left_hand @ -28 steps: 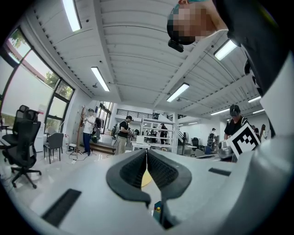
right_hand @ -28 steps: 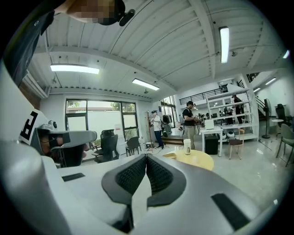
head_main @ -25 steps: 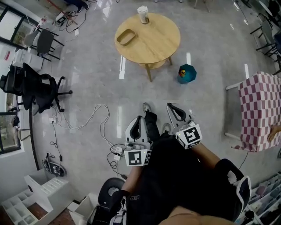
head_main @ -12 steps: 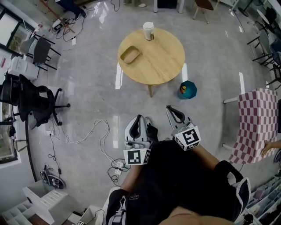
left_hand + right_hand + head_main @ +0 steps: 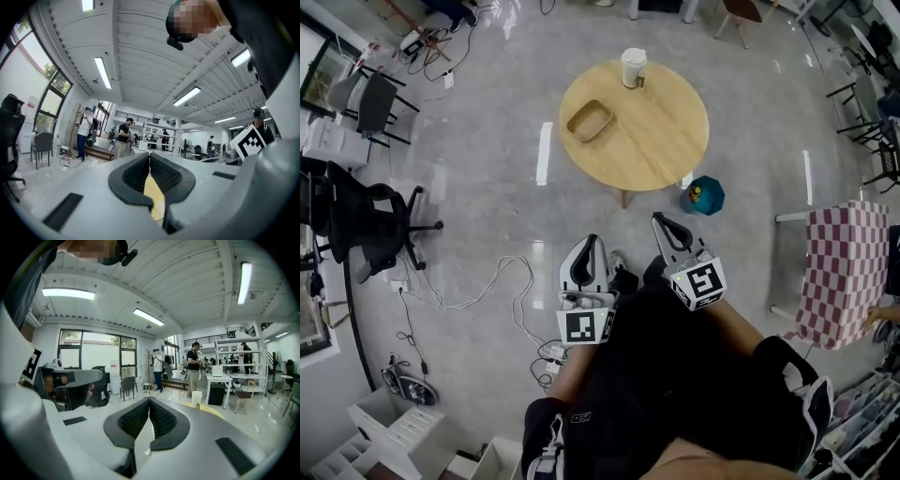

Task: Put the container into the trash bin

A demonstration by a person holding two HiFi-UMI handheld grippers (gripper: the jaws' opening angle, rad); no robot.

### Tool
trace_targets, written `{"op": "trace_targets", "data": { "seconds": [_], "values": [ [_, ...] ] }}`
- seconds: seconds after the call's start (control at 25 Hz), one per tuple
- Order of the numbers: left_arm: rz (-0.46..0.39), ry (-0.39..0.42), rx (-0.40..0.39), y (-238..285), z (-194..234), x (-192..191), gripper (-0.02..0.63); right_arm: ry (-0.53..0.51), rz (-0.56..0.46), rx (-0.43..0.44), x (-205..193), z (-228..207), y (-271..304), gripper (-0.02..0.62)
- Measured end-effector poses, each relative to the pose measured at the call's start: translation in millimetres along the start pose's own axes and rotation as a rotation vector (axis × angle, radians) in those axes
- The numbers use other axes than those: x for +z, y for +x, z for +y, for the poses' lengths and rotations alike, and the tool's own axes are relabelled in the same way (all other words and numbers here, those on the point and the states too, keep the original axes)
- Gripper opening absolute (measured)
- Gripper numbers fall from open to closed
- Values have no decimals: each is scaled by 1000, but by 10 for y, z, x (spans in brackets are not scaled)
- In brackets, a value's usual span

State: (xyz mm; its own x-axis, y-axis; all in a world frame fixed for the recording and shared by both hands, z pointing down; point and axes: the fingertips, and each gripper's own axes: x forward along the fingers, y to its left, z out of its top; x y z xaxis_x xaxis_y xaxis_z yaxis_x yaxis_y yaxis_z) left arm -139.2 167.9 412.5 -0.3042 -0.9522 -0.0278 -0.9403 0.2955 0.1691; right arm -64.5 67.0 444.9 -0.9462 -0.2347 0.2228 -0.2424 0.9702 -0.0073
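Note:
A tan oval container (image 5: 589, 120) lies on the left part of a round wooden table (image 5: 666, 141), and a white cup (image 5: 633, 67) stands at the table's far edge. A teal trash bin (image 5: 704, 196) sits on the floor at the table's near right. My left gripper (image 5: 589, 241) and right gripper (image 5: 659, 218) are held side by side in front of the person's body, well short of the table. In the left gripper view the left gripper (image 5: 149, 154) has its pads together with nothing held. The right gripper (image 5: 149, 401) is likewise shut and empty, pointing at the cup (image 5: 197, 398).
A black office chair (image 5: 366, 220) stands at the left, with white cables (image 5: 502, 281) trailing over the grey floor. A red-and-white checked cloth (image 5: 848, 272) hangs at the right. White shelving (image 5: 403, 427) lies at the lower left. Several people stand far off in the gripper views.
The table, the container and the bin have drawn nearer in the head view as the person walks toward them. Both grippers stay shut and side by side.

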Motion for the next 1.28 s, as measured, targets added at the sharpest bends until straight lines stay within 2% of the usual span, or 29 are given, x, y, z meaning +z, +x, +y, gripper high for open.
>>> {"op": "trace_targets", "data": {
  "seconds": [0.36,0.88,1.28],
  "values": [
    [23,-31,32,400,423,-138,14,-29,53,47,-106,-207,731,28],
    [45,-48,176,1536,1012,-175,14,-70,149,207,-135,-929,2054,28],
    [107,-93,255,2112,1338,-454,14,-198,350,364,-777,-1263,2996,29]
  ]
}}
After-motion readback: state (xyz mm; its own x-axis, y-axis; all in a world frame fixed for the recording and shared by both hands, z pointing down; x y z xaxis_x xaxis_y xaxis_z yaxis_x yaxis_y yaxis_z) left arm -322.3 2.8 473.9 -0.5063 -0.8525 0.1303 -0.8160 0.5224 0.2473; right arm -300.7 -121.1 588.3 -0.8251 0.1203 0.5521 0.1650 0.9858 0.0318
